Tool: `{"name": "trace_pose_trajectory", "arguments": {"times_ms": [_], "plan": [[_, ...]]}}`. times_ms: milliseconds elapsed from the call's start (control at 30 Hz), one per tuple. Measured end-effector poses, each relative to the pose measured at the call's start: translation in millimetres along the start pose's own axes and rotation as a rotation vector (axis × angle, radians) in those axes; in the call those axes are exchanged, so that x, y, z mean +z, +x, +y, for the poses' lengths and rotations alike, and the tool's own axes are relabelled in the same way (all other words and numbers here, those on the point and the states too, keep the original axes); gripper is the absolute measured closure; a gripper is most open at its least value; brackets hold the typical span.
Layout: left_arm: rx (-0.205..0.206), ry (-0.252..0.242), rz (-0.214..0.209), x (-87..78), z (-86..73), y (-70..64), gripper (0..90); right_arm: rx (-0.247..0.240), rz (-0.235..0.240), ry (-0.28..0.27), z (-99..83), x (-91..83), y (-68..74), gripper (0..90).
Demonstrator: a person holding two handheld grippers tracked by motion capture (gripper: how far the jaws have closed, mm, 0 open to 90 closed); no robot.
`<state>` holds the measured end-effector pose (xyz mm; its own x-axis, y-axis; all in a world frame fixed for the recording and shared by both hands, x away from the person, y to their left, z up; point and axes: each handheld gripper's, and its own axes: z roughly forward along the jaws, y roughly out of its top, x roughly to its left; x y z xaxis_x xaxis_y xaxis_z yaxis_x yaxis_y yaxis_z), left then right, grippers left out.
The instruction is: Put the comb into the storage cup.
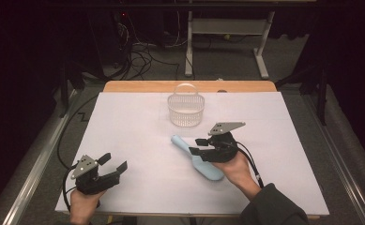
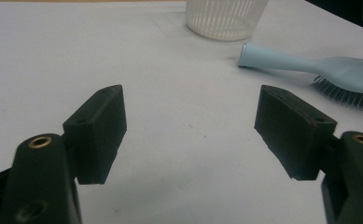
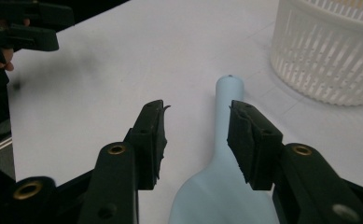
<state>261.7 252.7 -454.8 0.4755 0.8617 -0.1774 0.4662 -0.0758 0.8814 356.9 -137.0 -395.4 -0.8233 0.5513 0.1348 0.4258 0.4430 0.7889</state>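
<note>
I had my right gripper (image 3: 195, 135) poised with its jaws apart on either side of the pale blue brush (image 1: 196, 160) lying near the white basket (image 1: 186, 110), my left gripper (image 1: 110, 166) idle and agape at the near left, so closing on the handle seemed next.

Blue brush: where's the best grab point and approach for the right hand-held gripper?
Probably the narrow handle of the brush, just ahead of where it widens into the head. It lies flat, bristles down, handle end toward the white basket. Come from above with the jaws across the handle; the right hand-held gripper is open and already straddles it.
</note>
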Motion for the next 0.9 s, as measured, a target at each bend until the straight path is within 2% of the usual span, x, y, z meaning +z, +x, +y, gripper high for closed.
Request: {"name": "trace_pose_trajectory", "arguments": {"times_ms": [100,200,400,600,700,900], "plan": [[0.002,-0.004,-0.001,-0.1,0.0,-0.2,24.3,-0.006,0.013,0.048,6.2,5.7,-0.9,61.6],[0.001,-0.004,0.0,-0.2,0.1,0.1,24.3,-0.013,0.003,0.111,12.9,12.2,-0.8,66.6],[0.002,-0.006,-0.001,-0.2,0.2,-0.1,24.3,-0.062,-0.014,0.176,24.2,22.5,4.6,76.5],[0.004,-0.006,-0.003,-0.2,0.2,-0.5,24.3,-0.086,-0.008,0.23,32.9,34.4,4.7,85.1],[0.005,-0.005,-0.004,-0.2,0.2,-0.5,24.3,-0.084,-0.005,0.262,38.4,40.5,5.7,88.9],[0.004,-0.006,-0.005,-0.3,0.3,0.0,24.3,-0.115,-0.004,0.317,49.1,54.3,6.8,90.0]]}}
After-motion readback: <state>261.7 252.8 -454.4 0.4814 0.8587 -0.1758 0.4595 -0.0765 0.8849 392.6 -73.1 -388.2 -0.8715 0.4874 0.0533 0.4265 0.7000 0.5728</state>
